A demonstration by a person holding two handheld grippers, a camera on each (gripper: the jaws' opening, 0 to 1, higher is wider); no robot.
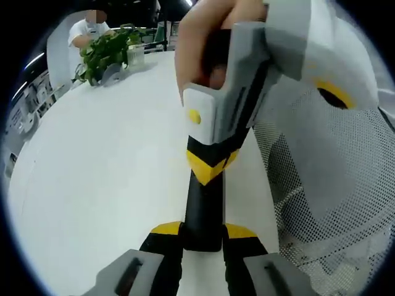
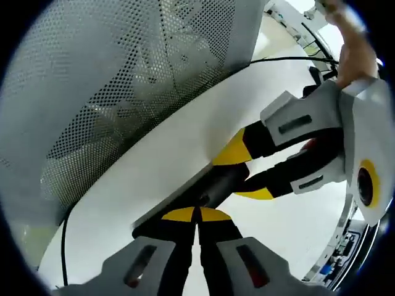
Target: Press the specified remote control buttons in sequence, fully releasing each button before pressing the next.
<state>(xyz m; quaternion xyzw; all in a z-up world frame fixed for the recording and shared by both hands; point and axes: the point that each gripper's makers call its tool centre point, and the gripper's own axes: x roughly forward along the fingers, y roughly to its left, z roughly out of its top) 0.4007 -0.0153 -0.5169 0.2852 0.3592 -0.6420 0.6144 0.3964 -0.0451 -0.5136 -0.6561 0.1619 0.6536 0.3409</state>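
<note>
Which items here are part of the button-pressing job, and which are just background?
Job:
- remote control, black
- left gripper, clamped on it
- right gripper, clamped on it

Background:
- white table
- potted plant
- mesh chair back
- black cable

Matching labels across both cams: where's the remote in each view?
Left gripper view: the remote is the black bar at bottom centre, clamped in the left gripper and running up to the right gripper.
Right gripper view: it is the dark bar at centre, just above this view's own yellow tips.
Shared landmark: the mesh chair back, on the right there and at upper left here.
</note>
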